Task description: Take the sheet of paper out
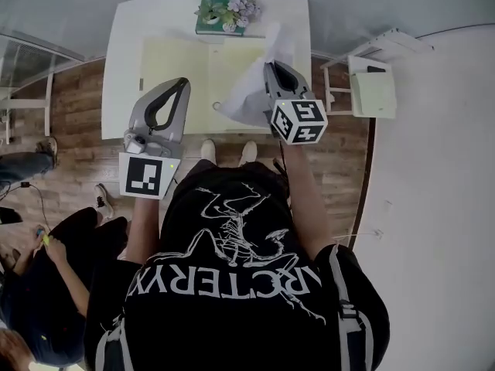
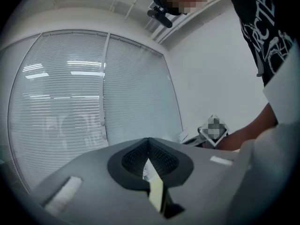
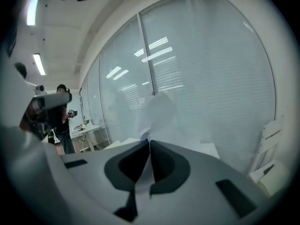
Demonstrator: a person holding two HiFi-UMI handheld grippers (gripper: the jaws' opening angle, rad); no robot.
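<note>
**Right gripper pinches the sheet above the open folder**

Right gripper [image 1: 274,68] has its jaws pressed together on the white sheet of paper [image 1: 255,91]. In its own view the sheet [image 3: 159,111] rises out from between the closed jaws and bends over. The paper hangs raised over the right part of the pale yellow folder [image 1: 193,68], which lies on the white table [image 1: 124,45]. I cannot tell whether the sheet's lower corner is fully free of the folder.

Left gripper [image 1: 184,82] is also closed. Between its jaws stands a thin pale yellow strip [image 2: 156,193], by its colour most likely an edge of the folder.

What could go wrong:
- The sheet is held at one small place only, so a quick pull may tear it or let it slide out of the jaws.
- If a corner catches the folder, the paper may crease more.
- If the left grip loosens, the folder may be dragged along with the sheet.

Around it, a flower pot [image 1: 228,6] stands at the far edge of the table, near the sheet's top. A white rack [image 1: 371,76] stands just beside the table on the right. Another person [image 1: 46,261] sits low on the left, well apart.
</note>
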